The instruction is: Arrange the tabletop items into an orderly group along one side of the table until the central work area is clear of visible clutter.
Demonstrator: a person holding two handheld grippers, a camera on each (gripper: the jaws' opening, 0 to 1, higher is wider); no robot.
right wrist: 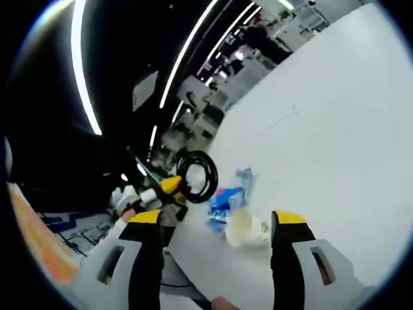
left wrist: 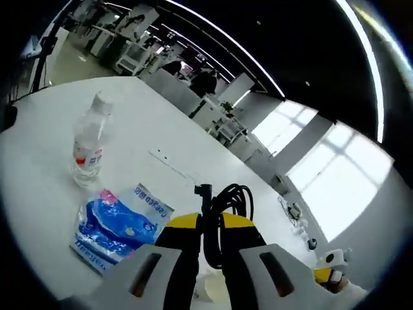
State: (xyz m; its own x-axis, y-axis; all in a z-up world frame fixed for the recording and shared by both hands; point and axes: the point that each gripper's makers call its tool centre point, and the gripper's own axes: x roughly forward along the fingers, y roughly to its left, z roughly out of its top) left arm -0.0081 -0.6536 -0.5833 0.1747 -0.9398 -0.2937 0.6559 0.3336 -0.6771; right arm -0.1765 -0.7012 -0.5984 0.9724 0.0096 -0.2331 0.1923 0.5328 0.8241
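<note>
While the left tool [left wrist: 211, 248] has its yellow-tipped jaws closed together on a coil of black cable [left wrist: 227, 206], the loops of that cable stand up just beyond the jaw tips, and one end with a small angled plug sticks up beside the left jaw. Seen in the left gripper view, the white counter [left wrist: 148, 116] stretches away behind it. A clear water bottle [left wrist: 89, 147] with a white cap and a red label band stands upright there, well to the left of the cable. Between the bottle and the tool lies a flat blue and white packet [left wrist: 116, 226], printed with lettering, its near edge just beside the left jaw. Far off past the counter's edge are rows of other white desks, a person in dark clothes, and bright windows on the right. In the right gripper view the right tool [right wrist: 218, 223] has its jaws standing wide apart, holding nothing. Between them, resting on the counter [right wrist: 335, 129], is a pale paper cup [right wrist: 245, 227] lying on its side with its mouth turned toward the camera. Just past the cup lies the blue packet [right wrist: 226, 199], and near it the water bottle [right wrist: 244, 181] shows small and blurred. From the left of this view the left tool [right wrist: 171, 186] comes in, gripping the looped black cable [right wrist: 197, 174] above the counter's edge.
</note>
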